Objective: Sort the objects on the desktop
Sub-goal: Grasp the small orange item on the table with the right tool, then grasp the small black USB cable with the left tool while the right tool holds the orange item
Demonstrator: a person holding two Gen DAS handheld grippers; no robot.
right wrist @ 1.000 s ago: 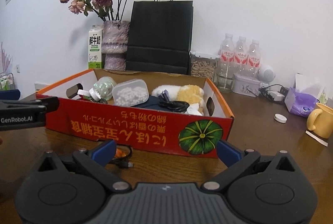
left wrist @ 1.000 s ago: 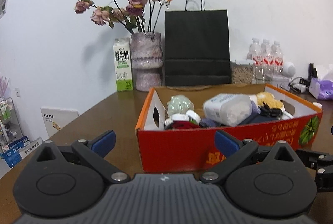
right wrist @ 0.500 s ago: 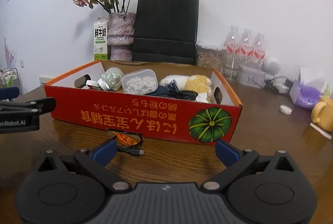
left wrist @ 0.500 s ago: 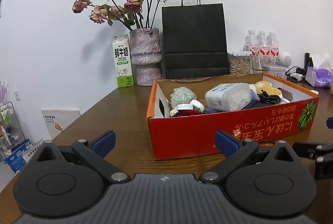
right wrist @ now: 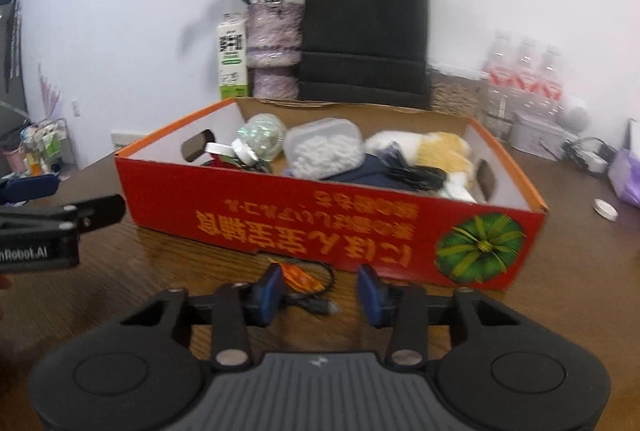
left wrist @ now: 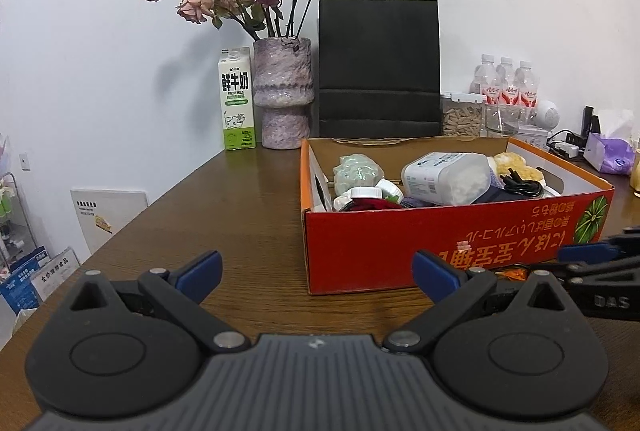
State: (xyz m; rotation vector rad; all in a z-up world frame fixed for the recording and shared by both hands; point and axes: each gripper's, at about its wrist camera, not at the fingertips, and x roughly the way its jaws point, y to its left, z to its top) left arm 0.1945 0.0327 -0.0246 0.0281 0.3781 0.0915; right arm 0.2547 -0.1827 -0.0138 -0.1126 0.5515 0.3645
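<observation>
White wall behind – milk carton reads "FRESH MILK".

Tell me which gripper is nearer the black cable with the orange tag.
Right. The right gripper is closing around the black cable with the orange tag; the left gripper hovers away to its left.

Cluttered office desk (leaflet rack)

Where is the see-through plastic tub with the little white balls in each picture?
Left wrist view: the clear plastic tub of white beads lies on its side, right of centre, inside the red cardboard box.
Right wrist view: the tub sits near the picture's centre, in the middle of the same box, lid facing the camera.
Shared landmark: the black paper bag standing behind the box.
</observation>
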